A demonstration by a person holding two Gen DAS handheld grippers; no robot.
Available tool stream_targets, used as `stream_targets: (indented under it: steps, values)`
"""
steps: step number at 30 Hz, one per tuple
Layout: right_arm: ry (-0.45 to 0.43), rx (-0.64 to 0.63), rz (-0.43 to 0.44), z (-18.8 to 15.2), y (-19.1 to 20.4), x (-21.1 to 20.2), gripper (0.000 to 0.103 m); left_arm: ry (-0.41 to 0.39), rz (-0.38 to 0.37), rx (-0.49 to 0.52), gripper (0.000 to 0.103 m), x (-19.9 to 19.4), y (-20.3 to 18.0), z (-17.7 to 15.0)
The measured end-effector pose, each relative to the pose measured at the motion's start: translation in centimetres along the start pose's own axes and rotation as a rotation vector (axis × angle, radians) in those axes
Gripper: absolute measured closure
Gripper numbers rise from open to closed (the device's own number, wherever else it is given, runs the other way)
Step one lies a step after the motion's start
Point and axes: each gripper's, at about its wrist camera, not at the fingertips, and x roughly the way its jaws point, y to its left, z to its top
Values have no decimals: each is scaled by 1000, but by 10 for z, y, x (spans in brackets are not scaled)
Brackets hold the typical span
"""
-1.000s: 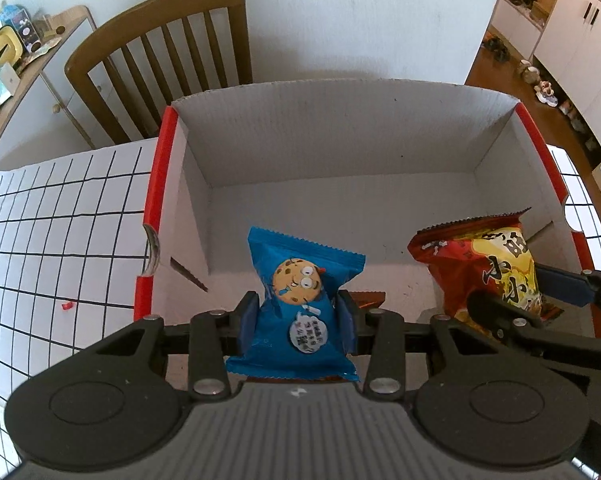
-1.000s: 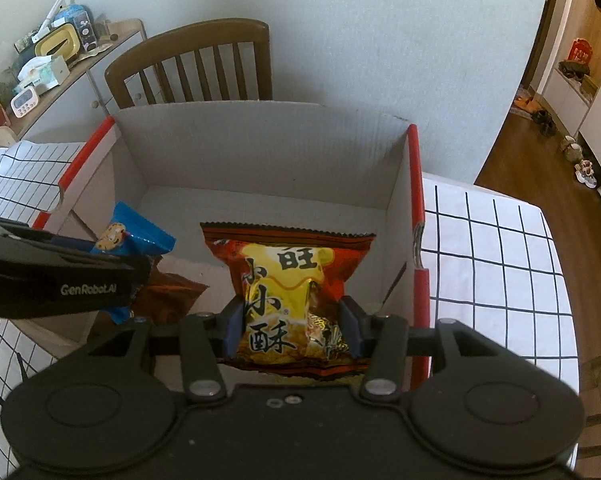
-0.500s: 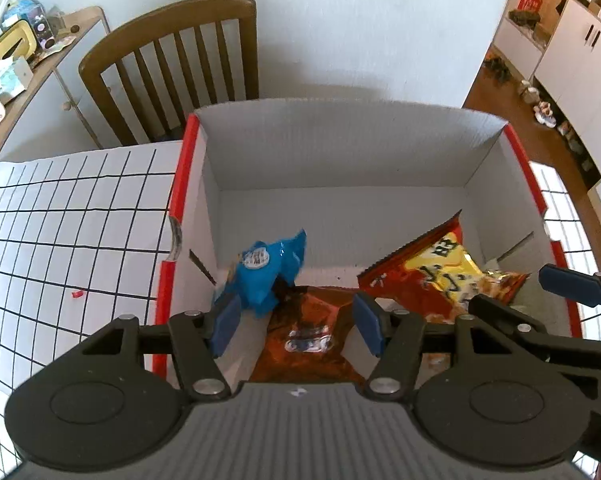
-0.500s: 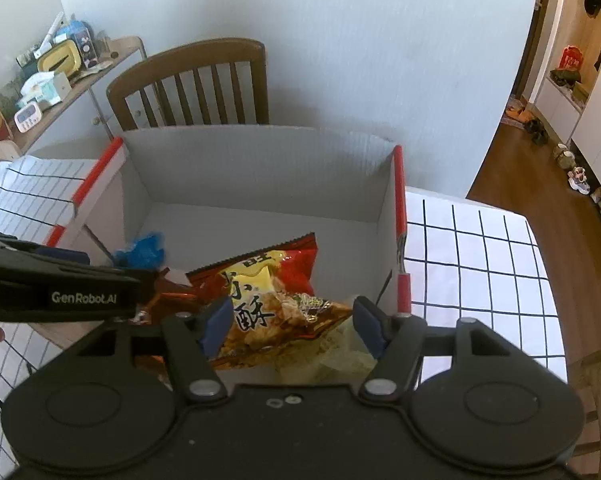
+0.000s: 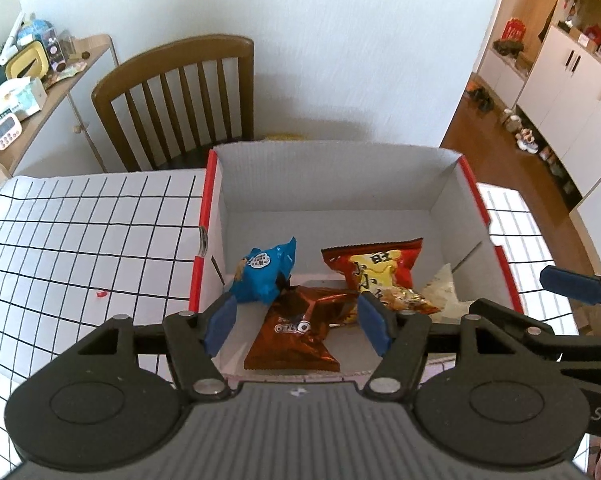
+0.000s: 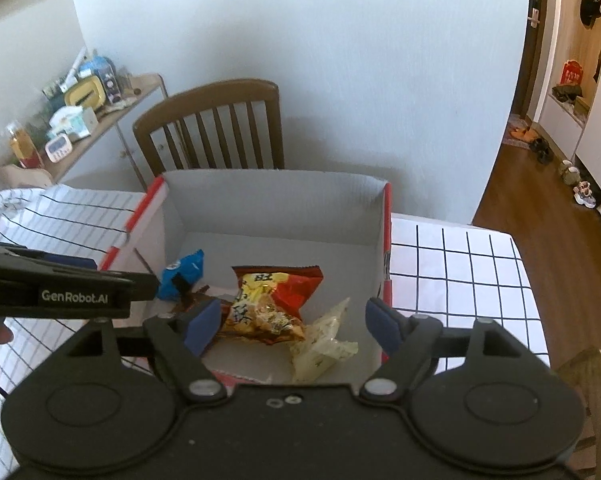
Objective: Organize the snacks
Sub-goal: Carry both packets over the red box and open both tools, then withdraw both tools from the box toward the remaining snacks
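Observation:
A white cardboard box with red edges stands on the checked tablecloth. Inside lie a blue cookie packet, a brown packet, a red and yellow snack bag and a pale clear packet. My left gripper is open and empty, above the box's near edge. My right gripper is open and empty, also above the near edge, to the right of the left one.
A wooden chair stands behind the box. A sideboard with clutter is at the far left. The checked tablecloth spreads on both sides of the box.
Both grippers opened and dropped their packets into the box: the blue one at left, the red and yellow one at right. Both grippers then drew back and up.

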Motion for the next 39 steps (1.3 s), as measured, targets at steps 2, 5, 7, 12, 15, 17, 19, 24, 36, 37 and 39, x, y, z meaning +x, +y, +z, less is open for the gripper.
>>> stream_targets:
  steps: [2,5,7,12,15,17,19,24,36,37,39]
  values:
    - [-13,-1,9,-2,2,-10,22,-17,-8,2,37,-10,0,-3]
    - [-36,-12,21,-4,6,-24,21,-44,-12,9,37,-26,-1,-7]
    - [-51,-14,32,-6,8,-33,18,-59,-19,9,36,-35,-2,-11]
    - [-81,-11,60,-11,10,-53,12,-85,-28,24,36,-57,-4,-23]
    - [-97,-18,66,-16,12,-64,12,-105,-36,34,32,-70,-4,-32]
    - [-107,-17,69,-20,13,-71,12,-118,-44,28,29,-78,-3,-38]
    - [-115,-19,72,-23,13,-76,10,-126,-49,26,28,-83,-1,-42]
    - [-130,-19,88,-35,12,-89,2,-140,-65,15,28,-96,5,-55]
    - [-145,-20,137,-60,19,-112,0,-177,-113,-42,18,-120,20,-95]
    - [-145,-22,142,-63,20,-113,0,-174,-121,-47,18,-120,21,-98]
    - [-141,-26,151,-69,22,-114,0,-165,-129,-51,16,-119,24,-106]
